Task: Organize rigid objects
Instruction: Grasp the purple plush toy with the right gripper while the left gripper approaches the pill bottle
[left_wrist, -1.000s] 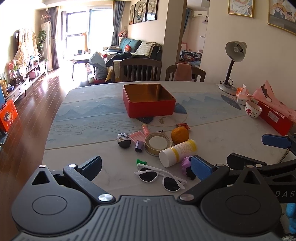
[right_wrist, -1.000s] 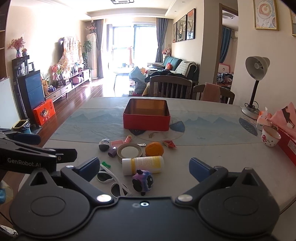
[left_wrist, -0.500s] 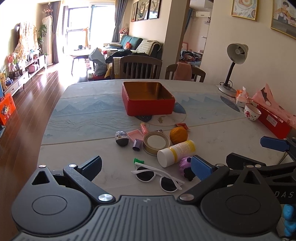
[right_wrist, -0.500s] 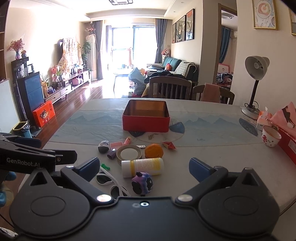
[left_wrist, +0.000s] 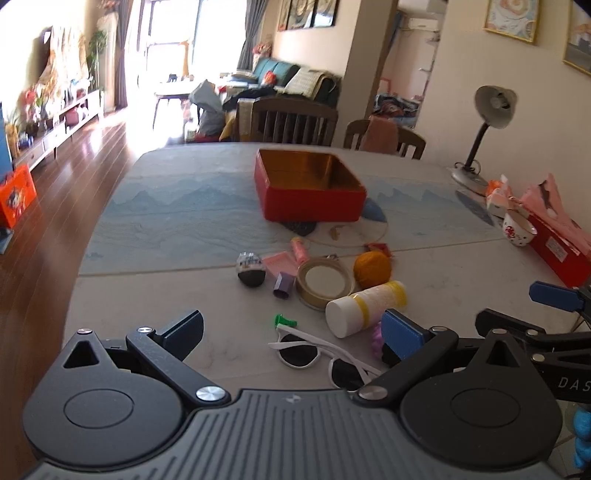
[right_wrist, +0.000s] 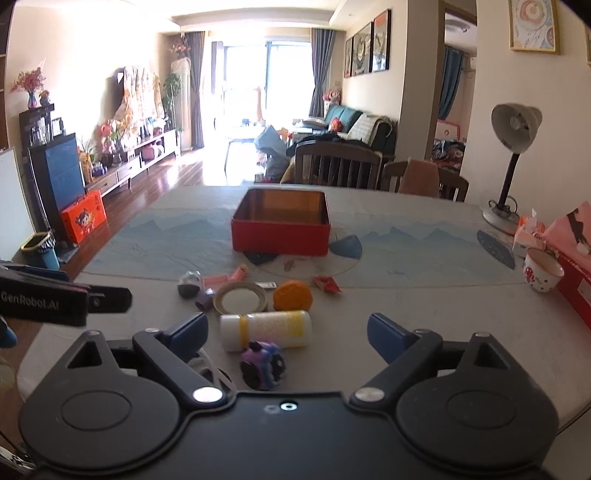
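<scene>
One container: a red tin (right_wrist: 279, 236) with a gold inside stood open near the middle of the table (right_wrist: 424, 314); nothing showed inside it from either wrist view.
Cup: a white cup with red marks (right_wrist: 542, 274) stood at the table's right edge, just beside a red tissue box (left_wrist: 554, 254); its contents could not be seen.
Loose things: all lay on the table in front of the tin, well apart from it — a white-and-yellow bottle (right_wrist: 266, 329) on its side, an orange ball (right_wrist: 292, 295), a tape roll (right_wrist: 241, 298), a dark egg-shaped toy (left_wrist: 251, 269), a pink tube (left_wrist: 300, 250) and a small purple piece (left_wrist: 282, 286).
Nearest things: white sunglasses (left_wrist: 325, 356) and a green peg (left_wrist: 285, 320) lay close under the left gripper; a purple toy (right_wrist: 263, 363) lay just before the bottle.
Left gripper: the left gripper (left_wrist: 293, 332) hung wide open above the sunglasses, gripping nothing.
Right gripper: the right gripper (right_wrist: 286, 332) was wide but its jaws were closing, with the bottle and the purple toy seen between them and no pad touching either.
Change from a second earlier: both views had drawn nearer to the clutter and sat lower; the right fingers stood a little closer together; the left view had rolled slightly; the objects lay where they were.
</scene>
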